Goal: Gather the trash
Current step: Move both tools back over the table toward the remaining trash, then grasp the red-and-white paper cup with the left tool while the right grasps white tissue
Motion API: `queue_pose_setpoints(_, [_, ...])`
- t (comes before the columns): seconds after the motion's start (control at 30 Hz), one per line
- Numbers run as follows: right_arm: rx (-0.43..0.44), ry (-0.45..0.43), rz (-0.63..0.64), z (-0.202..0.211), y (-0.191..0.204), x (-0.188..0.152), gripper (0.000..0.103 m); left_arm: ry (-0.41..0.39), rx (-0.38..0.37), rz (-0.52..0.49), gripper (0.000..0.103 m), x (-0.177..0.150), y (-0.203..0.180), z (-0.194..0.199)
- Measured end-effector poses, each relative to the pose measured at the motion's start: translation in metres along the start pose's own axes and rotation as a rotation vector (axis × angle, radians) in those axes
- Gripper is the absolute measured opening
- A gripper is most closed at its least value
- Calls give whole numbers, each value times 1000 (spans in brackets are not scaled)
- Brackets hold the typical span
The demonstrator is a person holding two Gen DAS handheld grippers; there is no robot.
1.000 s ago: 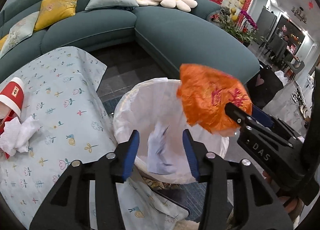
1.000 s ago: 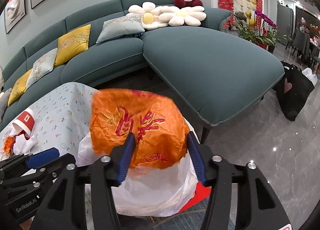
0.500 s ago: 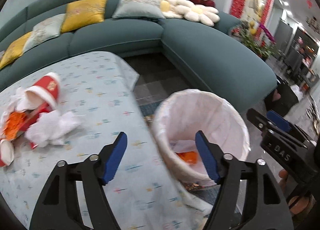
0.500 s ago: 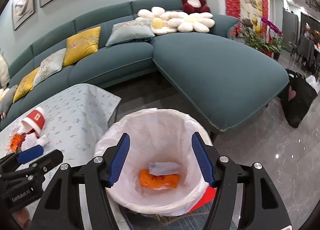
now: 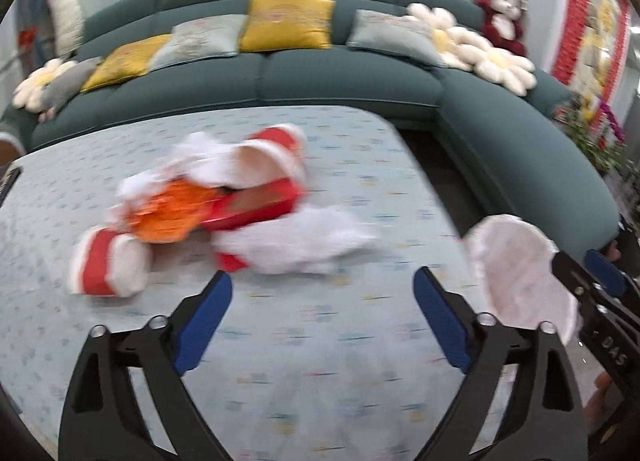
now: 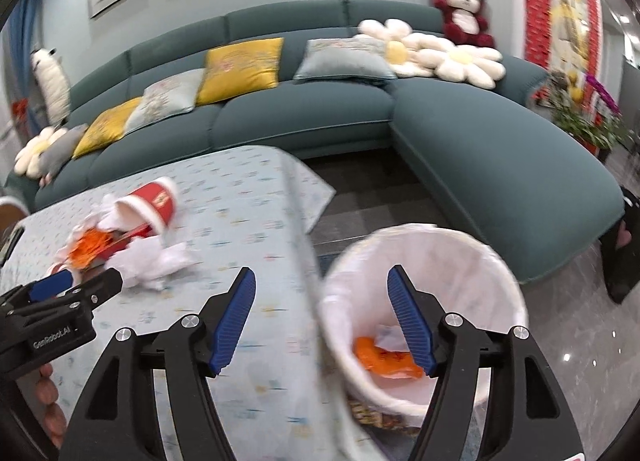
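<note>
- Your left gripper (image 5: 322, 303) hangs over the patterned tablecloth (image 5: 320, 341), jaws spreading wider with nothing between them.
- Your right gripper (image 6: 321, 303) is also opening and empty, straddling the table edge and the white-lined bin (image 6: 496, 261).
- An orange wrapper (image 6: 386, 359) lies inside the bin.
- The remaining trash pile (image 5: 208, 205), red cups, white tissue and orange scraps, sits on the table beyond your left gripper's blue pads.

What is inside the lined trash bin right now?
In the trash bin lie an orange wrapper and a white paper scrap. The right gripper's finger covers part of them; anything beneath is hidden.
</note>
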State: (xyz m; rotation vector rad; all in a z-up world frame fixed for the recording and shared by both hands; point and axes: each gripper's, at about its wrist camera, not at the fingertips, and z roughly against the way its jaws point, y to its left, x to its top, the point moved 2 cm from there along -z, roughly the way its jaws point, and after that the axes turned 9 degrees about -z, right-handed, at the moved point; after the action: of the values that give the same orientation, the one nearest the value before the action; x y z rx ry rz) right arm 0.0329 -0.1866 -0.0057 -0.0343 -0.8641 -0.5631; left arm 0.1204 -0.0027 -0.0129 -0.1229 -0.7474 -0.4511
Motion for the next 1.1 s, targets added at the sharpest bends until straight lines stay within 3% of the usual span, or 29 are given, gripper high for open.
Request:
queue_pose_setpoints(0.33, [104,78,89,-19,83,-19,66,68,131,154,90,-32,111,-9])
queue_pose_setpoints(0.57, [145,125,123,-40,127,-28,66,101,180,176,90,-43,157,-24])
queue_pose_setpoints(0.83, [144,157,162,-69,164,-35,66,127,197,168,93,-45,187,-44])
queue_pose_setpoints(1.1, [131,179,168,-99,183,-33,66,146,147,165,94,-40,193,-63])
